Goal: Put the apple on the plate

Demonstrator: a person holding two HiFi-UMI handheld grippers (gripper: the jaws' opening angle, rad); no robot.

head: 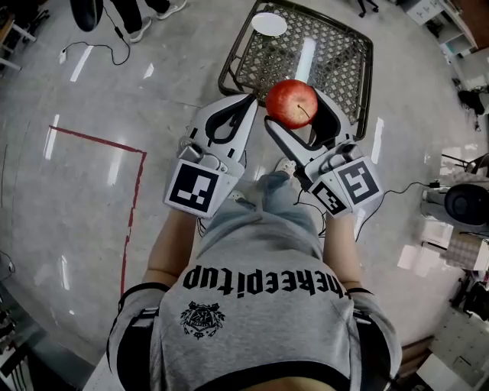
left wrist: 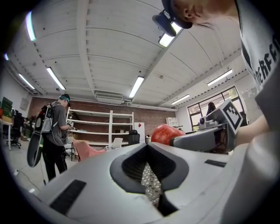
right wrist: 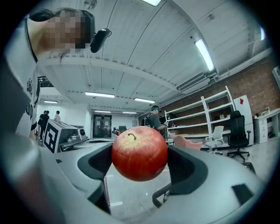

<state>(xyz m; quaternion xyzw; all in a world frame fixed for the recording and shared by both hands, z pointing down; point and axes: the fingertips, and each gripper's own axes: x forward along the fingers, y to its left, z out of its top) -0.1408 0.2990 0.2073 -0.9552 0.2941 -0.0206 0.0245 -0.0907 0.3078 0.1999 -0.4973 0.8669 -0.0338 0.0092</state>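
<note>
A red apple (head: 291, 103) with a short stem is clamped between the jaws of my right gripper (head: 294, 107), held up in front of the person's chest; the right gripper view shows the apple (right wrist: 139, 153) filling the space between the grey jaws. My left gripper (head: 239, 114) is beside it on the left, jaws closed together with nothing in them. In the left gripper view the apple (left wrist: 166, 133) shows beyond the shut jaws. A small white plate (head: 269, 24) lies on the far end of a dark wire-mesh table (head: 348, 80) below the grippers.
A red tape line (head: 137, 183) marks the shiny grey floor at left. Cables and equipment (head: 466, 202) sit at right. A person with a backpack (left wrist: 54, 131) stands by shelving (left wrist: 103, 127) in the room; an office chair (right wrist: 238, 135) stands at right.
</note>
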